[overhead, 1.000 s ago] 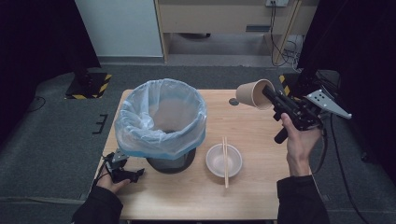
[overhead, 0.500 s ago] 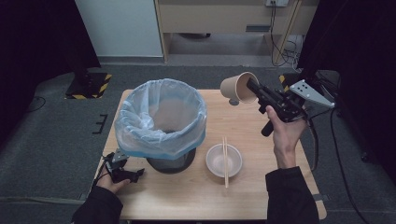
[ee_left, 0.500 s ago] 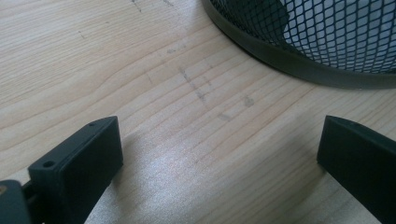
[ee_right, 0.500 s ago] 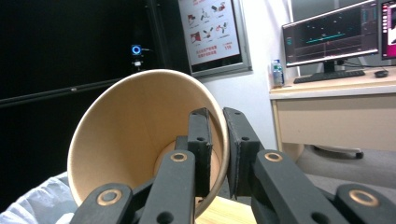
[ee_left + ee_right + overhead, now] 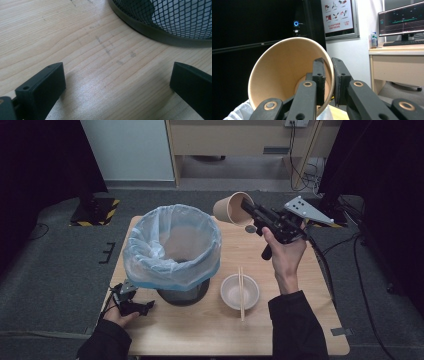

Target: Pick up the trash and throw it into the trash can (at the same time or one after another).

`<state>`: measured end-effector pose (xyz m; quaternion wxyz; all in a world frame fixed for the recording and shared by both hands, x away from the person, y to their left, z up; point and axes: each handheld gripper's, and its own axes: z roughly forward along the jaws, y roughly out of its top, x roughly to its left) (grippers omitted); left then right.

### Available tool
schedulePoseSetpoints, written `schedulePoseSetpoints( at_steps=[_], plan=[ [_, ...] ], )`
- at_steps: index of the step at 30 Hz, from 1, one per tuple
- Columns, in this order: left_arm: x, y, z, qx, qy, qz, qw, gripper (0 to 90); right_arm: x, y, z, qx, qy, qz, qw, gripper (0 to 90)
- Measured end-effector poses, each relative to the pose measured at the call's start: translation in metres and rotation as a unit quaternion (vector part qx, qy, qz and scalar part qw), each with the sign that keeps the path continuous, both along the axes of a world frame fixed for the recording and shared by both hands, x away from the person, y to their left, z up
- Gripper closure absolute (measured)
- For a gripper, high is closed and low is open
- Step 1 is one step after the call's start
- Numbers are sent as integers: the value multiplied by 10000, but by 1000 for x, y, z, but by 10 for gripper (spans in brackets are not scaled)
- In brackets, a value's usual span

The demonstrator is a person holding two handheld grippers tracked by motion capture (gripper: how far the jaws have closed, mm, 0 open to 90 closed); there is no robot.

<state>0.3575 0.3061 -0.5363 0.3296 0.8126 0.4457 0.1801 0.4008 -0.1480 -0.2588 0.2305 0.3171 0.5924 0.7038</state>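
A brown paper cup [image 5: 231, 208] hangs in the air, tipped on its side, its long axis roughly level and its mouth toward the right gripper [image 5: 251, 212], whose fingers [image 5: 319, 77] pinch the rim wall, one inside, one outside. The bagged mesh bin [image 5: 171, 251] lies just beyond and below the cup's base. The right gripper view shows that pinch clearly. The left gripper [image 5: 131, 304] rests on the desk [image 5: 210, 335] beside the bin's base, fingers [image 5: 41, 87] spread, holding nothing.

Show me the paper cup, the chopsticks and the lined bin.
paper cup [image 5: 229, 209], high view, on its brown outer side
chopsticks [image 5: 241, 292], high view, mid-length, across the bowl
lined bin [image 5: 150, 251], high view, on the bag's rim
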Motion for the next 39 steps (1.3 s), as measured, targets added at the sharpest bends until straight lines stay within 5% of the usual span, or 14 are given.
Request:
schedulePoseSetpoints(
  at_steps=[11, 25, 32, 39],
  plan=[
    [0, 0, 0, -11, -12, 15, 10000, 0, 7, 33, 1, -55, 23, 261, 9996, 823],
    [0, 0, 0, -10, -13, 2, 10000, 0, 16, 79, -21, -549, 274, 479, 9970, 817],
    [0, 0, 0, -13, -11, 6, 10000, 0, 24, 93, -36, -944, 491, 706, 9918, 643],
    [0, 0, 0, -9, -13, -2, 10000, 0, 18, 69, -18, -655, 271, 466, 9964, 523]
  ],
)
